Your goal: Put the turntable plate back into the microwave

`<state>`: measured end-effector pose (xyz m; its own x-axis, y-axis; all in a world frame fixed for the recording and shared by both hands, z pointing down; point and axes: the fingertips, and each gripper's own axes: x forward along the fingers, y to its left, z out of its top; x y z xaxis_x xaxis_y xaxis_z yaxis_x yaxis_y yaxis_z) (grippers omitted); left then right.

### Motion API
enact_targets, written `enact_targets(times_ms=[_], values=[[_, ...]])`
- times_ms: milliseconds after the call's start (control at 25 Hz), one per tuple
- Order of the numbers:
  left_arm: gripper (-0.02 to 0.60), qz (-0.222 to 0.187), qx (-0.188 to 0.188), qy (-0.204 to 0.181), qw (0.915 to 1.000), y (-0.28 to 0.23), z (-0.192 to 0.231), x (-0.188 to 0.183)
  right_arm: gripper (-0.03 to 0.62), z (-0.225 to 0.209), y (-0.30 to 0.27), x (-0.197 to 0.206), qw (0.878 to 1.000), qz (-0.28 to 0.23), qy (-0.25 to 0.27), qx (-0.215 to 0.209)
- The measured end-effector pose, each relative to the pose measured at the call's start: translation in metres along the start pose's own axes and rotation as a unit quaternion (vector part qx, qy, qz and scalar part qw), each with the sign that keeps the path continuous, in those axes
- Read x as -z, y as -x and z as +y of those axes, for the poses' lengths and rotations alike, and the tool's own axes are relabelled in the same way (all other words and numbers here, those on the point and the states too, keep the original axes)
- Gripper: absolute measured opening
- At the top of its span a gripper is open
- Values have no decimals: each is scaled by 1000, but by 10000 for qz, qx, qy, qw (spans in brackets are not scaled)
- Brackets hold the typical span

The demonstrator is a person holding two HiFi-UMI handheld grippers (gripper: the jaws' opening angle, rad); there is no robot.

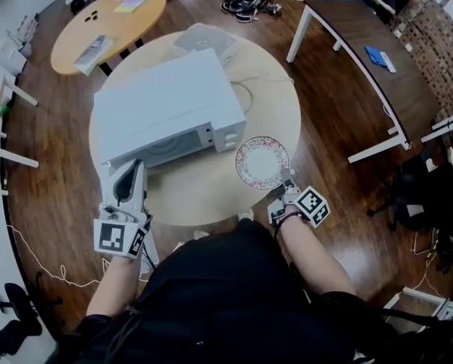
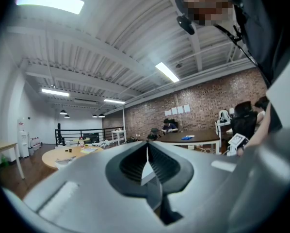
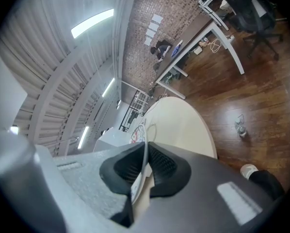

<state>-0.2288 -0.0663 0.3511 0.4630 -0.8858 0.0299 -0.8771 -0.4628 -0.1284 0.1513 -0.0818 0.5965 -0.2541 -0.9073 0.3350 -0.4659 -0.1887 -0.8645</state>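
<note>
Turntable plate [image 1: 262, 161], its rim pinched in my right tongs [image 1: 287, 182], hangs over the round surface [image 1: 276, 101] just beside the white microwave [image 1: 170, 108], while my left tongs [image 1: 134, 167], pressed together and empty, point at its front.

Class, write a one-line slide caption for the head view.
Right tool holds the patterned plate by its rim beside the white microwave.

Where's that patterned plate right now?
In the head view the plate is just right of the microwave, over the near side of the round table. Its near rim is pinched in the jaws of the right gripper.
</note>
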Motion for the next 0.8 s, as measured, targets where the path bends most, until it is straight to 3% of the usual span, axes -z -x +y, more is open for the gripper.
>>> enact_targets(times_ms=[800], values=[[13, -106, -318, 155, 9993, 33, 23, 4, 17, 24, -13, 44, 9989, 417, 176, -134]])
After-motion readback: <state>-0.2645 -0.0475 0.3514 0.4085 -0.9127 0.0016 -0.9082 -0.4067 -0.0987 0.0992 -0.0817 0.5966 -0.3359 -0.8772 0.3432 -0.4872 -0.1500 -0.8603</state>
